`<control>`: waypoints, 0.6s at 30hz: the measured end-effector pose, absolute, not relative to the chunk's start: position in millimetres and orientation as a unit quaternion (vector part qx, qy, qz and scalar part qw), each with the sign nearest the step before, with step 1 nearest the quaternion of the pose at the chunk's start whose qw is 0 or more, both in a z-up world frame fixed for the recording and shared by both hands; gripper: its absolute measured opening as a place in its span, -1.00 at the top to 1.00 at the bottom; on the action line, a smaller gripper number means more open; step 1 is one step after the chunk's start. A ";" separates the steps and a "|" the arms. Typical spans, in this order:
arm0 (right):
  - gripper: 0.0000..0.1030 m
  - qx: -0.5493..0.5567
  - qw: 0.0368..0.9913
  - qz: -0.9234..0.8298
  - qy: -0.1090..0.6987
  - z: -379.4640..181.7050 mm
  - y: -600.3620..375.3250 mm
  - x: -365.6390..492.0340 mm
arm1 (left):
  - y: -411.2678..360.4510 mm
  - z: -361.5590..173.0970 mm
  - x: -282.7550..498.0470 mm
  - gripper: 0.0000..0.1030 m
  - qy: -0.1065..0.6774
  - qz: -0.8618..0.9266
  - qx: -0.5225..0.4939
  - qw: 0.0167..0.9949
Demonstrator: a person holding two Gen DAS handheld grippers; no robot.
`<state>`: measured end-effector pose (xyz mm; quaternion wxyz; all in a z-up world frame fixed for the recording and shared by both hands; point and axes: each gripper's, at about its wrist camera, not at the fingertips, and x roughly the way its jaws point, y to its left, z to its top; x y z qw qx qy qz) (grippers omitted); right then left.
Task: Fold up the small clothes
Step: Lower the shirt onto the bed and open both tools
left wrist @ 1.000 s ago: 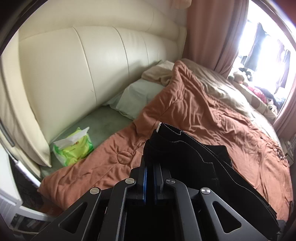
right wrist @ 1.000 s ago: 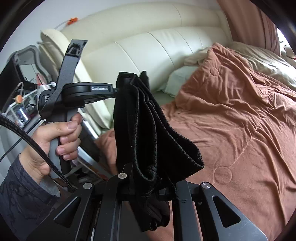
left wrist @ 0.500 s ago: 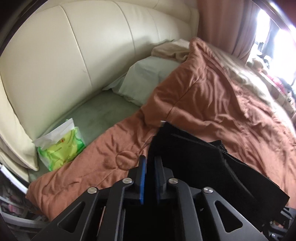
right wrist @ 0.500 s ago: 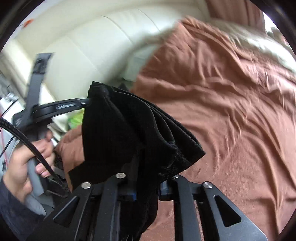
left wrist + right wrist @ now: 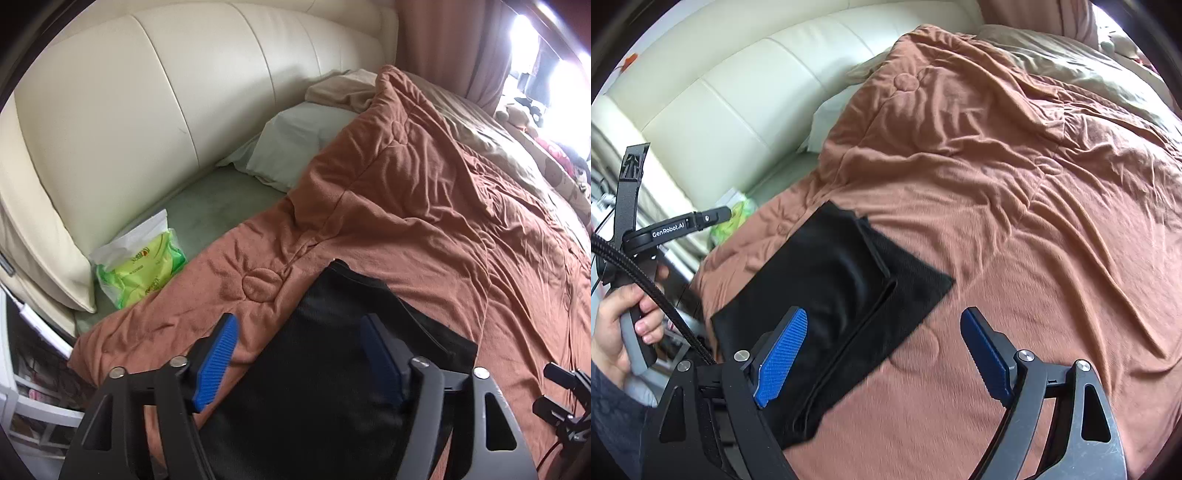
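Black cloth (image 5: 827, 291) lies folded flat on my brown quilt (image 5: 1015, 184), in the lower left-centre of the right wrist view, one layer stepped over a wider one beneath. My right claw (image 5: 882, 354) stands wide open above it, empty, its blue pads (image 5: 781, 354) apart; the left pad hangs over the cloth and the right one over bare quilt. In the left wrist view the same cloth (image 5: 332, 362) fills the lower centre, and my left claw (image 5: 299, 360) is spread open too, gripping nothing, with the cloth showing between its pads. At the left edge of the right wrist view a hand (image 5: 617, 332) grips the left tool's handle, and a braided cable (image 5: 646, 280) runs past it. A cream headboard (image 5: 147, 92) takes up the upper left of the left wrist view, with a pale green pillow (image 5: 299, 140) at centre top and a green tissue pack (image 5: 140, 264) at the left, lying on the sheet just beside the quilt's edge. A tan blanket (image 5: 480, 125) lies at the upper right.
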<state>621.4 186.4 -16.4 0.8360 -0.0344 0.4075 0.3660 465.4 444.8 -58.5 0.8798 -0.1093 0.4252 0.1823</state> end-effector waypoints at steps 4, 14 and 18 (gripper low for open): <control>-0.64 -0.042 0.832 0.369 0.412 0.2 164.7 611.2 | 433.1 -49.6 446.5 -0.50 0.420 0.173 -0.116 0.883; -1.00 -0.066 0.853 0.353 0.379 53.1 120.0 547.9 | 396.3 -16.9 390.6 -0.99 0.389 0.155 -0.121 0.900; -1.00 -0.060 0.857 0.354 0.371 65.4 99.1 522.0 | 382.8 -5.1 369.7 -0.99 0.386 0.148 -0.110 0.904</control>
